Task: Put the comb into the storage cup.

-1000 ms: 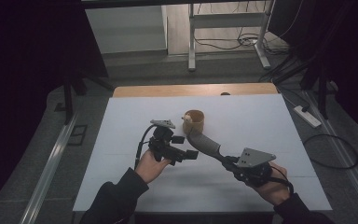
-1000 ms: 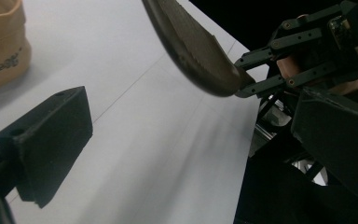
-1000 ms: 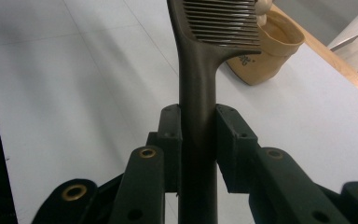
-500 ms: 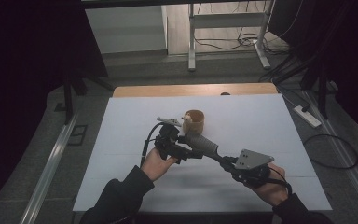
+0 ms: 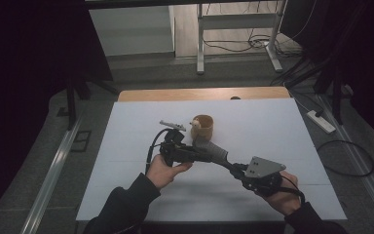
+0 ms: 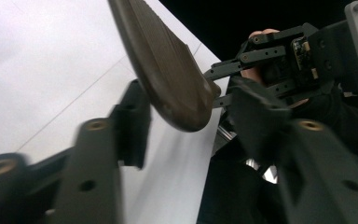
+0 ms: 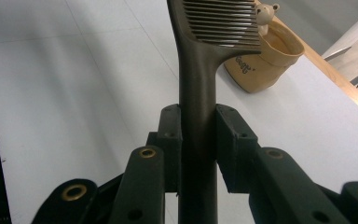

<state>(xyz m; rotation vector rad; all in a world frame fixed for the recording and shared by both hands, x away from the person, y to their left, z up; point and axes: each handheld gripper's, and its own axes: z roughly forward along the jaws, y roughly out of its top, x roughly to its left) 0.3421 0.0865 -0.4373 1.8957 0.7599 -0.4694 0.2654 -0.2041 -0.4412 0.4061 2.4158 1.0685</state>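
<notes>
A dark brown comb (image 7: 200,84) is clamped by its handle in the right gripper (image 7: 198,140), raised over the white table (image 5: 272,126). The left gripper (image 6: 186,126), jaws just narrowed, brackets the comb's end without clear contact, near a tan cup (image 5: 203,127).

High view: dim room, dark surround; the white desk (image 5: 282,126) beyond the tongs is the brightest area, without glare. Left gripper view: own tongs (image 6: 186,140) motion-blurred, soft. Right gripper view: evenly lit, comb (image 7: 200,70) sharp, faint shadows.
</notes>
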